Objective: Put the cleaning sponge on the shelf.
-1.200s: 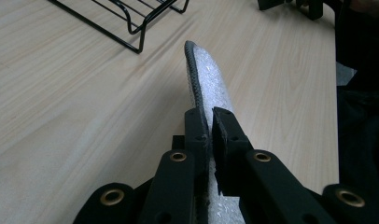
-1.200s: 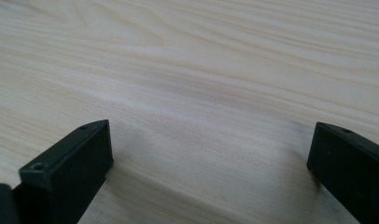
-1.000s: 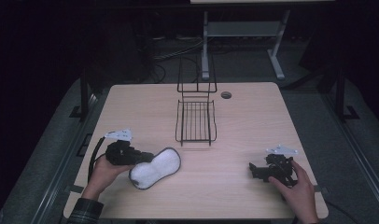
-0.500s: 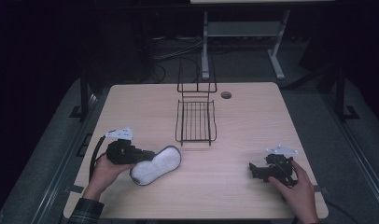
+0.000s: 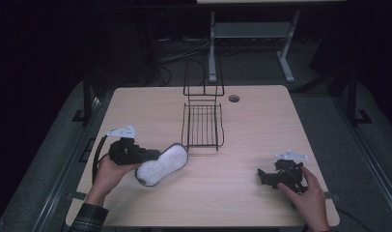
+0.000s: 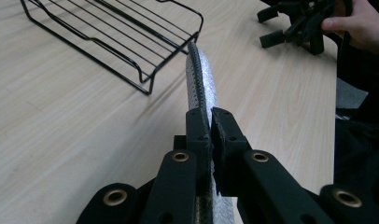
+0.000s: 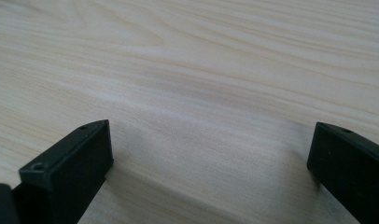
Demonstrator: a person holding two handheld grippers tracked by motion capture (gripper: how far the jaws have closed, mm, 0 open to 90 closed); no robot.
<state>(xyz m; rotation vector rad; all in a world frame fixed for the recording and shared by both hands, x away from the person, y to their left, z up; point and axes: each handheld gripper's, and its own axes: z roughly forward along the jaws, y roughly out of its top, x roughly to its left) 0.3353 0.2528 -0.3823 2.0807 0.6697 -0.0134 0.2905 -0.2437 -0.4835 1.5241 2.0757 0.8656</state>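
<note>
A white insole (image 5: 163, 164) with a dark rim is held on edge just above the table (image 5: 242, 203). My left gripper (image 5: 154, 155) is shut on its near end. In the left gripper view the pads (image 6: 200, 128) pinch the thin insole (image 6: 202, 79), which points toward the corner of a black wire rack (image 6: 113, 37). My right gripper (image 5: 263, 176) rests low at the table's right front, held by a hand. Its jaws stand wide apart over bare wood, so the right gripper (image 7: 211, 154) is open with nothing in it.
The black wire rack (image 5: 202, 126) stands at the table's middle, with an upright back frame behind it. A round cable hole (image 5: 233, 98) lies to its right. In the left gripper view the right gripper (image 6: 290, 28) lies far off at the top right.
The left hand has carried the insole a little farther from the front edge, toward the rack. The right hand has not moved.
</note>
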